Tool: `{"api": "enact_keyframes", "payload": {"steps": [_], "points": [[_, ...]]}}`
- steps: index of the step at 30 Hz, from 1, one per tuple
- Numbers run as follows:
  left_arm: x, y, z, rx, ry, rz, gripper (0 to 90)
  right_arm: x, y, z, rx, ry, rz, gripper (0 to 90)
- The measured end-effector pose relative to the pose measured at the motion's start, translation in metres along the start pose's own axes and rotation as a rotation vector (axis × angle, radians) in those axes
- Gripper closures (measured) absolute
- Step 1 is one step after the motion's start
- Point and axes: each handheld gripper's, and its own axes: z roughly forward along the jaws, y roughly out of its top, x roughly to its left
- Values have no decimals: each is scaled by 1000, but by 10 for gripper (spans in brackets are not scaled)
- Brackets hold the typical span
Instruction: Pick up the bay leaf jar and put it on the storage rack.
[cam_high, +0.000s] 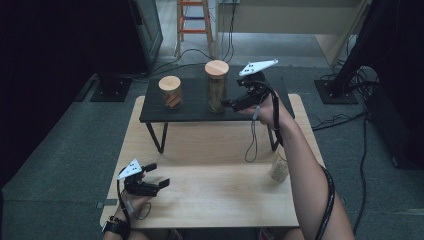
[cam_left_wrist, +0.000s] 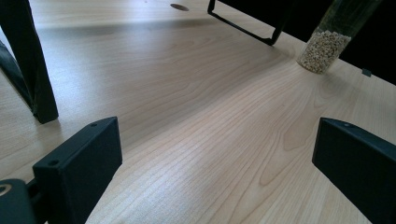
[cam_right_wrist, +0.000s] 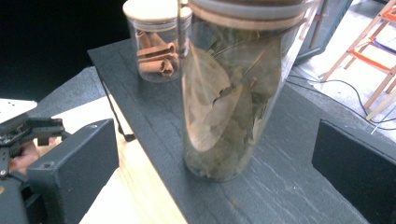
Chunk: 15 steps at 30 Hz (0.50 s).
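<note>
On the black shelf (cam_high: 195, 112) stand two clear jars with wooden lids. The tall jar of dried leaves (cam_high: 216, 86) (cam_right_wrist: 229, 93) is just in front of my right gripper (cam_high: 229, 104) (cam_right_wrist: 215, 140), which is open, its jaws wide on either side of the jar's lower part without touching it. The shorter jar of cinnamon sticks (cam_high: 170, 93) (cam_right_wrist: 156, 44) stands further left along the shelf. My left gripper (cam_high: 157, 175) (cam_left_wrist: 215, 140) is open and holds nothing, low over the wooden table (cam_high: 215, 195) near its front left. A third jar with pale grains (cam_high: 278, 170) (cam_left_wrist: 324, 49) stands on the table by the right forearm.
The shelf rests on thin black legs (cam_high: 156, 137) (cam_left_wrist: 35, 70) above the table's far half. The right gripper's cable (cam_high: 252, 145) hangs over the table's middle. An orange stepladder (cam_high: 194, 22) and floor cables lie beyond the table.
</note>
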Motion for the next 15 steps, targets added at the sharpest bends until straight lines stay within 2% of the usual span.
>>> {"api": "enact_keyframes", "payload": {"steps": [4, 15], "points": [[0, 0, 0, 1, 0, 0, 16, 3, -3, -5, 11, -5, -5, 5], [-1, 0, 0, 1, 4, 2, 16, 4, -15, -21, -3, -11, 6, 6]]}}
